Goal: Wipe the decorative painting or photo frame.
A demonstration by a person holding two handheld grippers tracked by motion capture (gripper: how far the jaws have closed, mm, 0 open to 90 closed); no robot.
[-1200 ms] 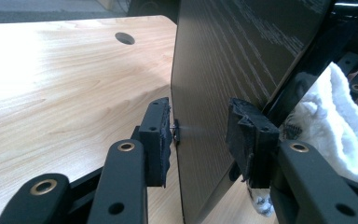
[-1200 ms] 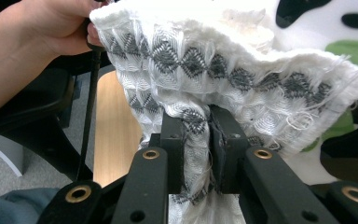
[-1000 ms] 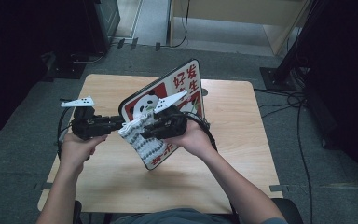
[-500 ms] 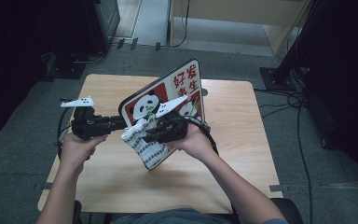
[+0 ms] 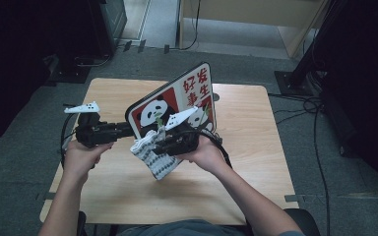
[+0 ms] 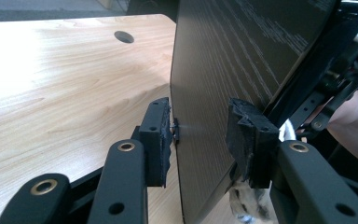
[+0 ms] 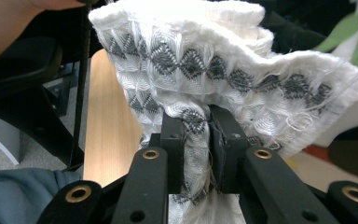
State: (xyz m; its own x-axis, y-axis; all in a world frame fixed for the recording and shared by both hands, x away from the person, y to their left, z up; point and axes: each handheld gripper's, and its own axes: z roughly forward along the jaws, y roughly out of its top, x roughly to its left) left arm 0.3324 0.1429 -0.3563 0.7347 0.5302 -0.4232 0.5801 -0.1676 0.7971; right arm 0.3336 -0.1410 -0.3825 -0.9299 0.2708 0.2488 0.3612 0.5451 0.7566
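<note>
1. Pale wood counter (image 5: 236, 191) on grey carpet, dark room beyond; both forearms enter from the near edge.
2. Nearest: right hand-held gripper (image 5: 163, 146), jaws nearly shut, pinching a white cloth (image 5: 153, 156) with grey diamond bands. In the right gripper view, a fold of cloth (image 7: 200, 116) caught between the pads, the rest bunched above the jaws and hanging below them.
3. Cloth held off the counter, just in front of the board's lower edge; long axis runs down and toward the person in the high view, loose end lowest.
4. Left hand-held gripper (image 5: 123, 130) at about the same depth, reaching in level from the left. Jaws partly open, straddling the near edge of the panda board (image 5: 177, 101). In the left gripper view, one pad (image 6: 157, 140) touching or nearly touching the edge of the dark back face (image 6: 228, 74), the other pad standing beside that face; firm clamp cannot be told.
5. Key relation: cloth lies to the right of the left hand-held gripper and touching or just beside the board's printed face; right hand is the nearer one for wiping, by judgement.
6. Farther: board tilted, lifted off the counter, long axis rising from near-left to far-right, printed face toward the person.
7. Farthest: round cable hole (image 6: 124, 36) in the counter.
</note>
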